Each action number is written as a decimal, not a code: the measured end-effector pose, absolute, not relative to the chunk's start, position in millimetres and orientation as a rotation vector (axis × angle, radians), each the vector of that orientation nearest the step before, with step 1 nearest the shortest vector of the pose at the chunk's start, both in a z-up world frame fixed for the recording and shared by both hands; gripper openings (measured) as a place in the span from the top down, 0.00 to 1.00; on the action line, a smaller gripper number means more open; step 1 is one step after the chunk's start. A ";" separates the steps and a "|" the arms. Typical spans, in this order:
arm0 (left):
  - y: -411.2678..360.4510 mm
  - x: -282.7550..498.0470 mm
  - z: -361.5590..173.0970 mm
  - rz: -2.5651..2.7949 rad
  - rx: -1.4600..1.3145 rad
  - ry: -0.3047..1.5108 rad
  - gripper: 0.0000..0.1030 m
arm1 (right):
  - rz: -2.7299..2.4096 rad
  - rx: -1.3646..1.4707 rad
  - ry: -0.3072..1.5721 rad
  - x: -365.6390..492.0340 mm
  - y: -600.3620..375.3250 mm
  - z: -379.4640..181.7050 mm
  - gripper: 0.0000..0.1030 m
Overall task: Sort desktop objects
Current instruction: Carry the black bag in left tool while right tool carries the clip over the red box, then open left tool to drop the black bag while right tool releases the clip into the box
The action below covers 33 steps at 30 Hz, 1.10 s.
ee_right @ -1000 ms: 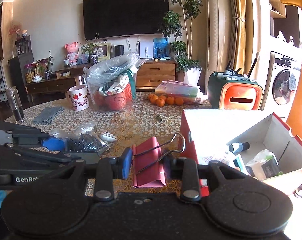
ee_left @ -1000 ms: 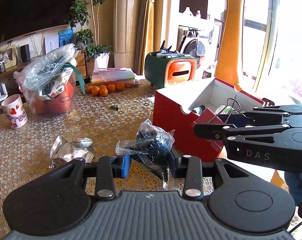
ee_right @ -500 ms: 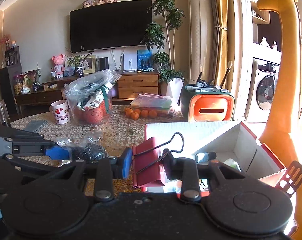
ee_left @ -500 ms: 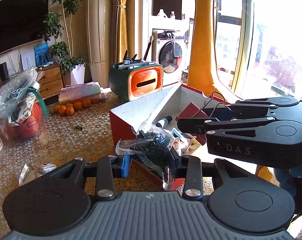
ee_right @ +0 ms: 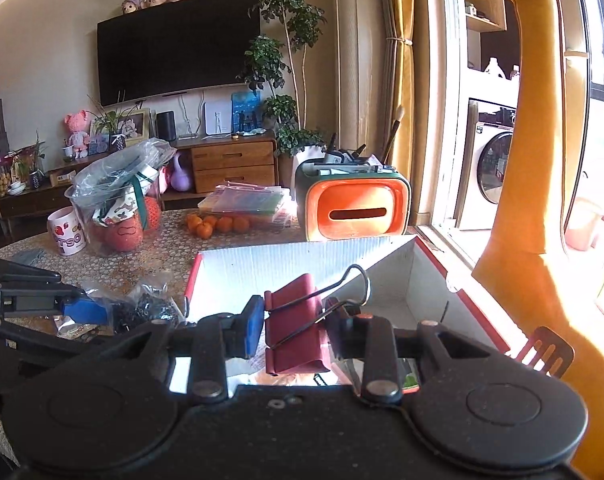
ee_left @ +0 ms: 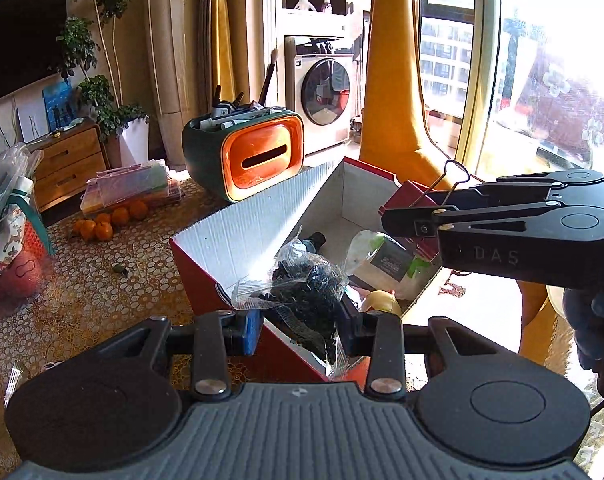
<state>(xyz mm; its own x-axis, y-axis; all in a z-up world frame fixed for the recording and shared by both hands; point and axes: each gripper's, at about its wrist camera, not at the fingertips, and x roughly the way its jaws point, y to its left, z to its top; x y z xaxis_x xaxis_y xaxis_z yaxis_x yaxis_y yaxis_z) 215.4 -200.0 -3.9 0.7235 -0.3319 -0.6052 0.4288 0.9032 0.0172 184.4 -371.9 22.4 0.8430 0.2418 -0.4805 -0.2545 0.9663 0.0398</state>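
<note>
My left gripper (ee_left: 300,326) is shut on a clear plastic bag of small black parts (ee_left: 308,296), held over the near left wall of the open red box (ee_left: 238,240). My right gripper (ee_right: 294,330) is shut on a dark red binder clip (ee_right: 296,322) and hangs above the white inside of the same red box (ee_right: 402,280). In the left wrist view the right gripper (ee_left: 398,224) comes in from the right with the binder clip (ee_left: 406,202) over the box. The box holds a small bottle (ee_left: 312,242), a white and green packet (ee_left: 386,258) and a yellow round thing (ee_left: 378,304).
A green and orange tissue holder (ee_right: 352,204) full of pens stands behind the box. Tangerines (ee_right: 216,224), a flat plastic case (ee_right: 248,198), a bagged bundle (ee_right: 118,196) and a mug (ee_right: 66,232) sit further left on the patterned table. A tall yellow giraffe figure (ee_right: 542,160) rises at the right.
Both grippers have travelled right across the table with their loads, from beside the red box to above it. Box contents have come into view; the wrappers on the table have slid out left.
</note>
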 end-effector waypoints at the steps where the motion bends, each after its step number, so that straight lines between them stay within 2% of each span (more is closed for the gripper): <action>1: -202.8 220.1 -5.4 -0.425 0.167 0.644 0.64 | 0.257 -0.023 0.508 188.5 -375.5 21.3 0.69; 19: -242.6 304.4 -25.7 -0.436 0.231 0.767 0.64 | 0.250 -0.063 0.615 252.9 -399.0 -13.9 0.69; 33: -255.2 340.4 -56.8 -0.457 0.242 0.942 0.64 | 0.288 -0.145 0.730 274.6 -392.3 -45.2 0.69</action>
